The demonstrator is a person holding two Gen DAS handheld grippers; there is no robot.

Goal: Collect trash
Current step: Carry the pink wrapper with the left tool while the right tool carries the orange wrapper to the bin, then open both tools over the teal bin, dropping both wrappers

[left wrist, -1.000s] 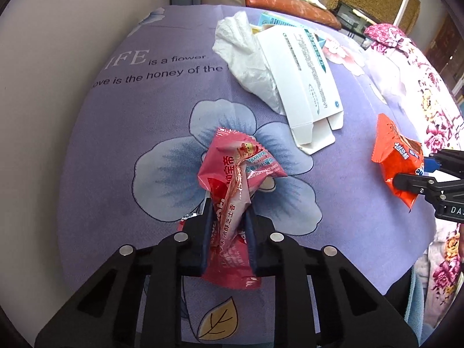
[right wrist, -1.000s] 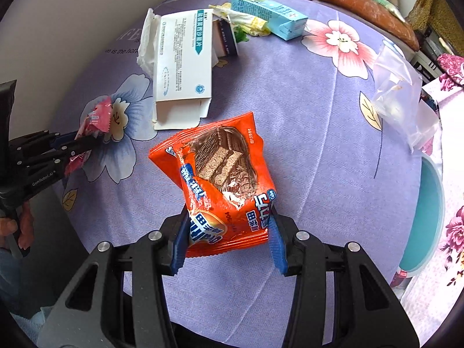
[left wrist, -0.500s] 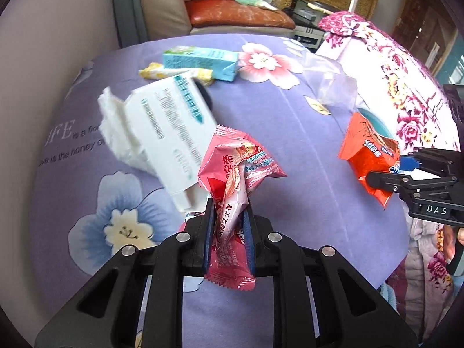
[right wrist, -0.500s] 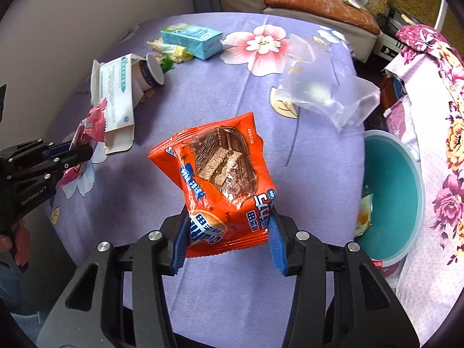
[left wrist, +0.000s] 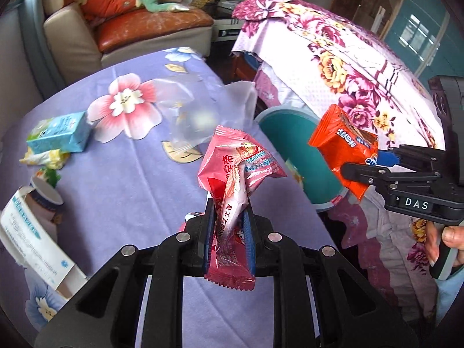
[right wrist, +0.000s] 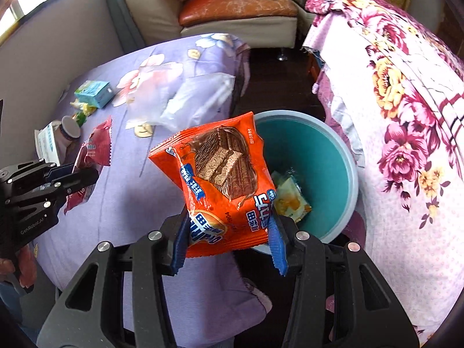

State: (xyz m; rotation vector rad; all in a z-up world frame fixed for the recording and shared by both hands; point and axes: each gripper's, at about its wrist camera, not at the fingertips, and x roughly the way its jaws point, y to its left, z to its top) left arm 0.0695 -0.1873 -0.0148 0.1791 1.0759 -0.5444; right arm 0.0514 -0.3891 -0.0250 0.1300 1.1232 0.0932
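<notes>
Left gripper (left wrist: 229, 226): blue-padded jaws pinched narrow on the twisted waist of a crumpled pink strawberry snack wrapper (left wrist: 235, 179), which flares above the pads and hangs out below them, held above the purple flowered tablecloth (left wrist: 130, 191).

Right gripper (right wrist: 229, 232): jaws set at middling width, clamped on the lower corners of a puffy orange chocolate-wafer snack packet (right wrist: 220, 185); packet upright, held beside the table edge and overlapping the near rim of a round teal plastic bin (right wrist: 333, 150). A yellowish wrapper (right wrist: 290, 200) lies in the bin.

On the cloth: a clear crumpled plastic bag (left wrist: 197, 110) near the edge by the bin, a light blue drink carton (left wrist: 61, 134), a small white cup (left wrist: 46, 194) on its side, an opened white cardboard box (left wrist: 32, 240). A bed under a pink floral cover (right wrist: 406, 116) flanks the bin; a tan sofa with an orange cushion (right wrist: 232, 3) sits behind.
</notes>
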